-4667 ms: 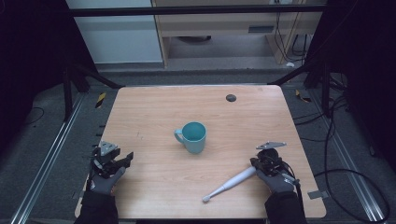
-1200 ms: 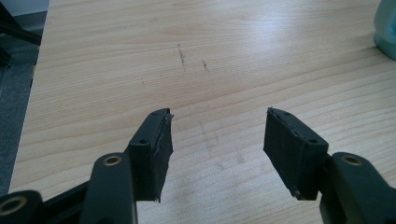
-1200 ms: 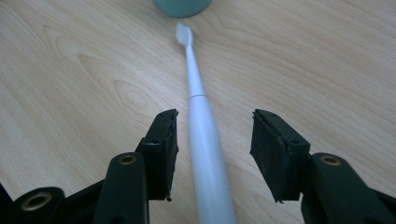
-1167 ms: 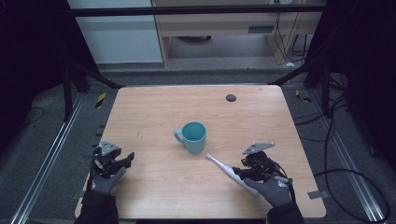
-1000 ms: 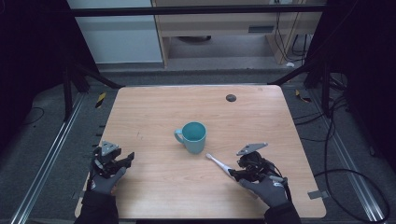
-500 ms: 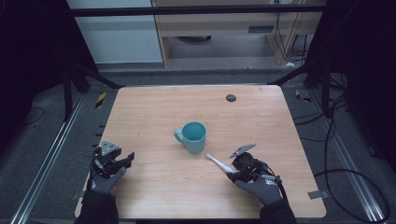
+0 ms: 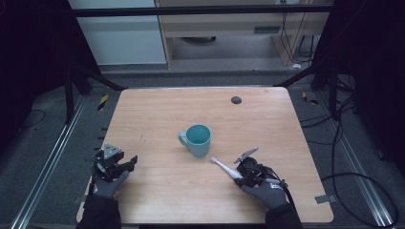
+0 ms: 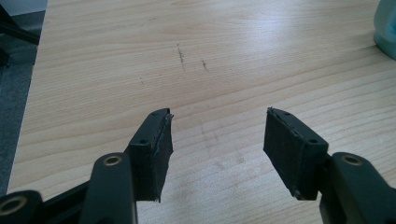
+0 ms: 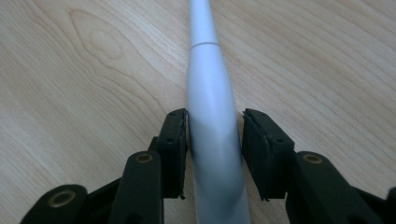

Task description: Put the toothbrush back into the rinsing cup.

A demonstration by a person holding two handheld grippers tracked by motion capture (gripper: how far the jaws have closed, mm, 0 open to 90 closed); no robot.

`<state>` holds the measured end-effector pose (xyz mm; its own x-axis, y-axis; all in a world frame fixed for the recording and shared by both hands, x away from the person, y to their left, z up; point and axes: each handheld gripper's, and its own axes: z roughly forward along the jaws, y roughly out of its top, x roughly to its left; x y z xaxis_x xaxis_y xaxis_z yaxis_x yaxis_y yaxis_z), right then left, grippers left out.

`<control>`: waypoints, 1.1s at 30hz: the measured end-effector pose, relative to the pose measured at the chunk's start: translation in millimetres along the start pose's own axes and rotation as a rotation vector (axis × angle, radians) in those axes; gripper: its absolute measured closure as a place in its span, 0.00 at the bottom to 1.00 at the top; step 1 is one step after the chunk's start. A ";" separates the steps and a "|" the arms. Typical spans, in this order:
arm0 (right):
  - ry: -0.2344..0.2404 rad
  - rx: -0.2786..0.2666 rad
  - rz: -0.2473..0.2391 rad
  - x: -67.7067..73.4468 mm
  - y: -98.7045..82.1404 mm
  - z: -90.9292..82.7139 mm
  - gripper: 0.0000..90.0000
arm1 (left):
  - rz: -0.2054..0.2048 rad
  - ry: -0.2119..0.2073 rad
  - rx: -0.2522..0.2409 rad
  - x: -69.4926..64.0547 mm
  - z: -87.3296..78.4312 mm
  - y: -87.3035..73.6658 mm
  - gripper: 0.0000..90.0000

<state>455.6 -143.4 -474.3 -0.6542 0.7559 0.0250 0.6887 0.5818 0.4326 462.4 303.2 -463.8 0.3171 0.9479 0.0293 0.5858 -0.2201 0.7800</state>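
A white tapered stick (image 7: 222, 165), shaped like a toothbrush, lies on the wooden table (image 7: 267, 119) with its thin tip pointing at the teal mug (image 7: 198, 139). My right gripper (image 7: 241, 174) sits low over the thick end. In the right gripper view the stick (image 9: 208, 84) runs between the jaws of that gripper (image 9: 215, 135), which have just been closing. The left pad touches it and a thin gap remains at the right pad. My left gripper (image 7: 131, 162) rests open at the table's front left, nothing between its jaws (image 8: 218, 135).
A small dark round disc (image 7: 236, 99) lies near the table's far edge. The mug's side (image 8: 386, 23) shows at the top right of the left gripper view. Dark frame rails run along both sides of the table.
The right gripper has slid left and down along the stick and its jaws have narrowed around the thick end. The stick's tip, once aimed front-left, now points at the mug. The left hand kept still.
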 end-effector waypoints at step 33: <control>0.024 -0.318 0.091 -3.7 10.7 -45.8 0.74 | -0.004 0.003 -0.003 0.2 -0.4 0.2 0.46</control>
<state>451.1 -153.7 -428.5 -0.6043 0.7909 0.0964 0.6153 0.3864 0.6871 462.3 303.5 -463.4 0.3128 0.9494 0.0285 0.5845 -0.2160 0.7821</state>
